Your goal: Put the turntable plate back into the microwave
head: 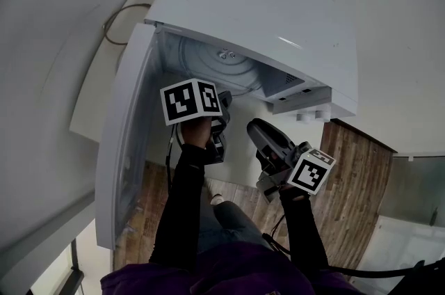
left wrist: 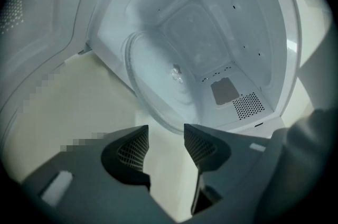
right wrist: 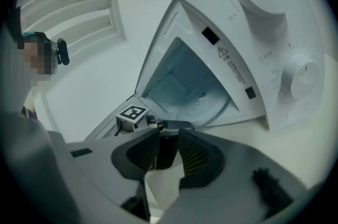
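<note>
Glass turntable plate (left wrist: pixel 158 85) sits on the microwave (head: pixel 264 15) cavity floor, dead ahead of my left claw (left wrist: pixel 165 130), which is spread and empty just outside the mouth. Right claw (right wrist: pixel 168 136), also parted and empty, hangs right; left is nearer.
</note>
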The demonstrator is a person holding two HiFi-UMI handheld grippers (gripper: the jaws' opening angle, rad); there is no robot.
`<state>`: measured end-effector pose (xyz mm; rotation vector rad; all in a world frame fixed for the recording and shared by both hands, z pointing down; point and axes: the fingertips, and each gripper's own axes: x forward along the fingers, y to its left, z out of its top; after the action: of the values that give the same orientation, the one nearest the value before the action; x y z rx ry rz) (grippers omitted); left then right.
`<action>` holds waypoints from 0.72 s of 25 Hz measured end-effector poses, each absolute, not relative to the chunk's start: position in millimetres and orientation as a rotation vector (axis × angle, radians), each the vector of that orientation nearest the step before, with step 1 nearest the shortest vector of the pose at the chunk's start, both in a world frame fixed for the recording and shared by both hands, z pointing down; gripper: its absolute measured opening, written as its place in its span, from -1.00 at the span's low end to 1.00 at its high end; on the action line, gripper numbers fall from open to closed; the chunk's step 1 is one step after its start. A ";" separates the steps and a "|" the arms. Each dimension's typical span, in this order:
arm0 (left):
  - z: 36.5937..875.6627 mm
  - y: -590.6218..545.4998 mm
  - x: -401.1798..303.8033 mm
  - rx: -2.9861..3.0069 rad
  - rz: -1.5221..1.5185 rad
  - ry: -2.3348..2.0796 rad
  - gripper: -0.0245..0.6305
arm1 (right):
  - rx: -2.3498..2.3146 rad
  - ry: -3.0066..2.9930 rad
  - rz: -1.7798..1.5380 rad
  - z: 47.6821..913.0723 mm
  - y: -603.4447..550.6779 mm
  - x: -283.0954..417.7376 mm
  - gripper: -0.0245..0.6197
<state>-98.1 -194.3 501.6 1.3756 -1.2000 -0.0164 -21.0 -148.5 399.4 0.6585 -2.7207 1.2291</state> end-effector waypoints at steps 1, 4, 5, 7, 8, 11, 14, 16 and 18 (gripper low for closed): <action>501.8 -192.3 -97.8 1.373 -0.020 -1.200 -0.26 | 0.657 -2.722 1.228 399.4 -148.4 -21.2 -0.56; 503.1 -187.7 -98.1 1.367 -0.034 -1.207 -0.27 | 0.653 -2.724 1.229 399.1 -148.1 -21.8 -0.56; 503.3 -187.3 -98.3 1.367 -0.041 -1.213 -0.27 | 0.652 -2.725 1.229 398.8 -148.3 -21.7 -0.56; 502.2 -187.7 -97.9 1.375 -0.058 -1.223 -0.30 | 0.652 -2.726 1.229 398.4 -148.7 -21.3 -0.56; 500.6 -188.1 -97.3 1.382 -0.068 -1.227 -0.34 | 0.653 -2.726 1.228 398.1 -148.9 -21.1 -0.56; 493.3 -188.2 -97.6 1.407 -0.078 -1.260 -0.61 | 0.655 -2.726 1.228 397.6 -149.2 -20.2 -0.56; 490.7 -187.9 -101.7 1.435 -0.074 -1.299 -0.70 | 0.663 -2.725 1.229 397.2 -150.6 -18.5 -0.56; 490.8 -188.5 -101.9 1.454 -0.109 -1.280 -0.70 | 0.669 -2.725 1.233 397.5 -151.8 -17.4 -0.56; 490.7 -189.3 -101.1 1.473 -0.135 -1.265 -0.71 | 0.670 -2.723 1.240 398.5 -152.0 -17.2 -0.56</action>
<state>-101.1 -189.3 490.7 1.4733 -1.2649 -0.1353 -17.2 -152.0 398.5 0.6703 -2.7230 1.2397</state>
